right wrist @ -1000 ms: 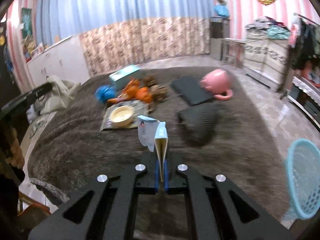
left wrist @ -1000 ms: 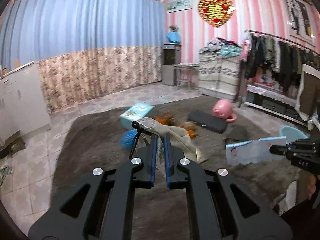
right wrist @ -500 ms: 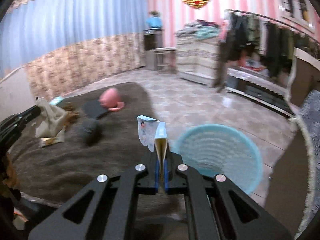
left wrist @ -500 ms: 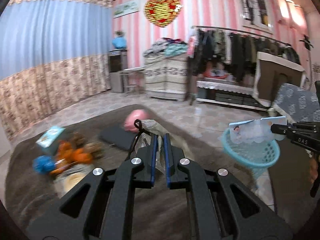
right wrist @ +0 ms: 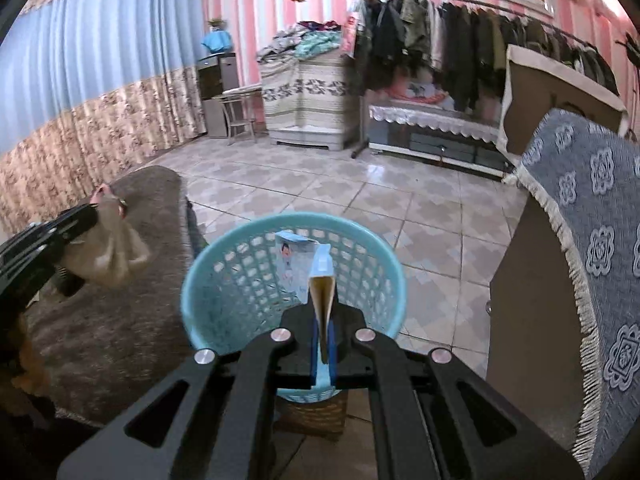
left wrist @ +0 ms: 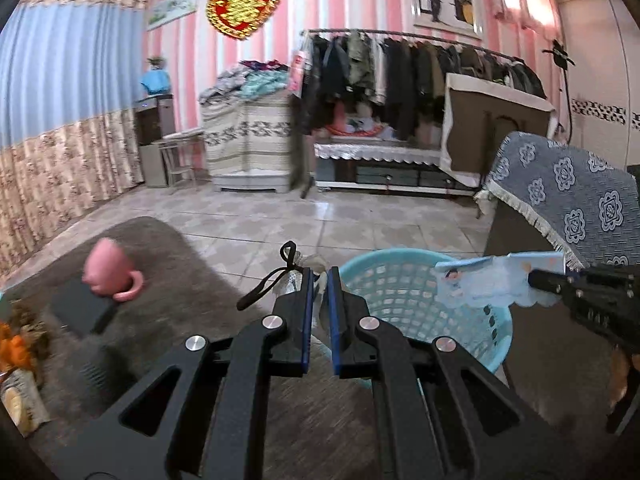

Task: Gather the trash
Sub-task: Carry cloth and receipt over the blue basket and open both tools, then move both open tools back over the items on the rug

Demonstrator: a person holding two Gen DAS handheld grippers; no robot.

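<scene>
My left gripper (left wrist: 320, 276) is shut on a crumpled beige bag (left wrist: 316, 260) with a black cord (left wrist: 272, 280); most of the bag hangs hidden behind the fingers. In the right wrist view the bag (right wrist: 112, 252) dangles over the rug's edge, left of the basket. My right gripper (right wrist: 322, 320) is shut on a flattened light blue carton (right wrist: 294, 264), held over the mouth of the turquoise plastic basket (right wrist: 224, 280). The left wrist view shows the same carton (left wrist: 492, 280) above the basket (left wrist: 400, 292), which stands just right of my left fingers.
A shaggy brown rug (left wrist: 172, 280) lies left, with a pink cup (left wrist: 108, 268), a black pad (left wrist: 76, 308) and orange scraps (left wrist: 16, 348). A cabinet under a grey patterned cloth (left wrist: 580, 208) stands close on the right. Tiled floor (left wrist: 340, 220) and a clothes rack (left wrist: 420, 68) lie beyond.
Both grippers swung right, away from the rug's clutter, towards the basket. The basket is now closer and sits under the carton. Both grips stayed the same.
</scene>
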